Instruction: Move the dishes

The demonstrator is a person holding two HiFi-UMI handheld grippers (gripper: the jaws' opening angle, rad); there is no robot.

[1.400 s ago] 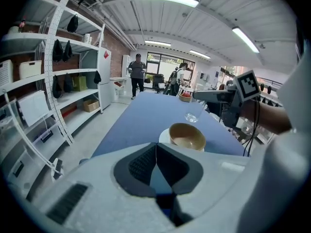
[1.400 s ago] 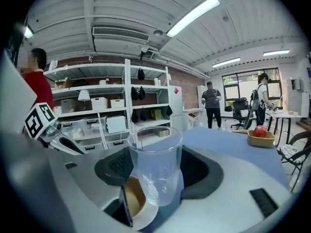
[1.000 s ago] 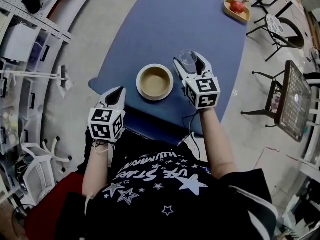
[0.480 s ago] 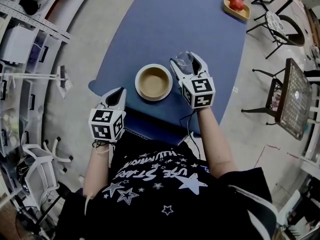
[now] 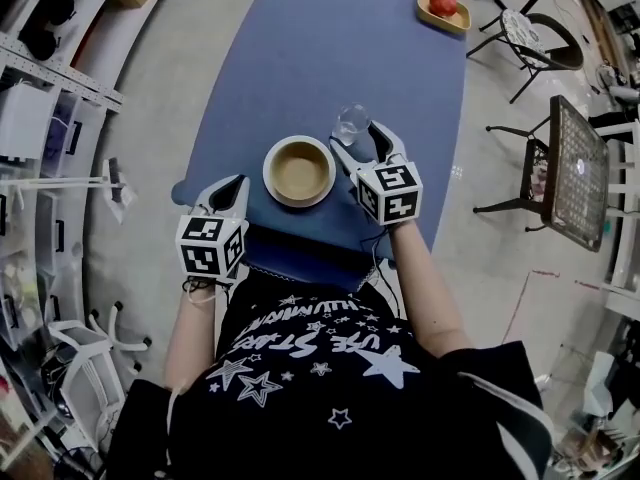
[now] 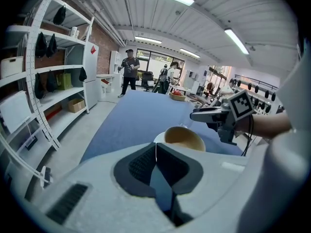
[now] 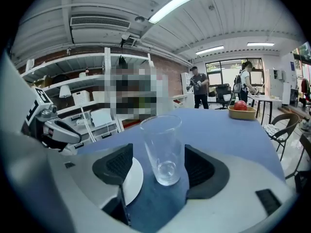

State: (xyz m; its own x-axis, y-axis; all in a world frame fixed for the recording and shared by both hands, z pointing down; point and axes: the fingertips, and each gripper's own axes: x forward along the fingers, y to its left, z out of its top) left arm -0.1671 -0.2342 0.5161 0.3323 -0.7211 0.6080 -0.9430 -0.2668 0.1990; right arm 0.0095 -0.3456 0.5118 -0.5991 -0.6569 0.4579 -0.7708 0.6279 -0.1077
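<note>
The right gripper [image 7: 158,168] has just been opening its jaws, and they stand wide on either side of the glass [image 7: 163,147] with the pads clear of it. The glass is upright on the blue table [image 5: 330,48], just to the right of the bowl [image 5: 299,171]. Over to the near-left of the bowl, the left gripper [image 6: 155,152] hangs at the table's edge, jaws pressed together with nothing between them, apart from the bowl
</note>
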